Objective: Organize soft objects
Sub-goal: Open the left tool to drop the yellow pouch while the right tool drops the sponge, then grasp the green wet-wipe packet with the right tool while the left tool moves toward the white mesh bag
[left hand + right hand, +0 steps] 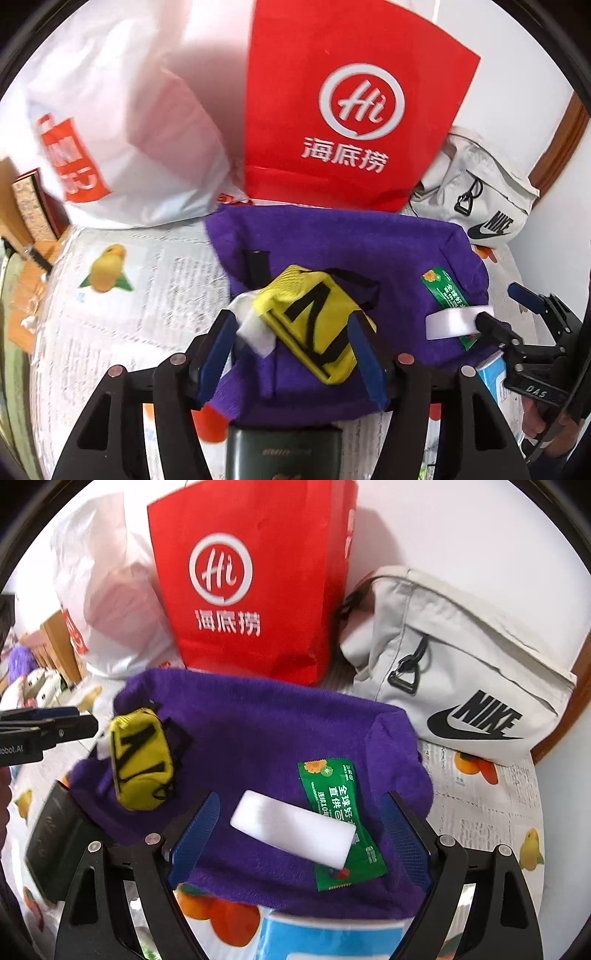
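A purple fuzzy cloth (pixel 332 243) (pixel 277 723) lies on the newspaper-covered table. On it sit a yellow pouch with black lettering (pixel 314 317) (pixel 140 757), a white block (pixel 291 827) (pixel 454 321) and a green sachet (pixel 332 790) (pixel 443 291) partly under the block. My left gripper (pixel 291 350) is open with its blue pads either side of the yellow pouch. My right gripper (pixel 299 834) is open and straddles the white block, above it.
A red paper bag (pixel 351 103) (pixel 251 579), a white plastic bag (pixel 122 122) (pixel 110 590) and a white Nike bag (pixel 461 657) (pixel 476 192) stand behind the cloth. A dark box (pixel 55 834) (pixel 284 454) and a blue-white pack (pixel 332 938) lie at the near edge.
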`<state>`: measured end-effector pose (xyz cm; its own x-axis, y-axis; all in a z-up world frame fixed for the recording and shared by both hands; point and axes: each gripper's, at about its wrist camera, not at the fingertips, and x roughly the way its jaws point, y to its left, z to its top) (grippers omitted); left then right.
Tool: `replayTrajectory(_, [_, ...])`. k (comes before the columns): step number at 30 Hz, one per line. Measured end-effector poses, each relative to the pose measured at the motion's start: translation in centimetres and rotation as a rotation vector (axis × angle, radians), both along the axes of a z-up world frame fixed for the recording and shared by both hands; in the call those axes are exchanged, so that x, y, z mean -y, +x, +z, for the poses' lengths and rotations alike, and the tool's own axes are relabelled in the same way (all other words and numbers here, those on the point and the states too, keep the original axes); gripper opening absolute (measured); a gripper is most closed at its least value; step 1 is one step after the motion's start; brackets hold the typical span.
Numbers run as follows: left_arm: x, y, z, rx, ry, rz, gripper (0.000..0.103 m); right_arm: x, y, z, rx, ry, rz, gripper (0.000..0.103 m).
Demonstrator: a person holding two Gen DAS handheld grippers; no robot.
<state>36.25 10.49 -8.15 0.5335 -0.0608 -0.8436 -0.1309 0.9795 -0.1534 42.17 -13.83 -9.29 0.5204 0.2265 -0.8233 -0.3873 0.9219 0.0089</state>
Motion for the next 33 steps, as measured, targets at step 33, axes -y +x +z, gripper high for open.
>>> replayTrajectory(33, [-1.0,-18.7,-0.2,0.011,0.019,0.050,0.061,-1.9,-21.5,-2.0,-0.100,0.192,0.055,0.085])
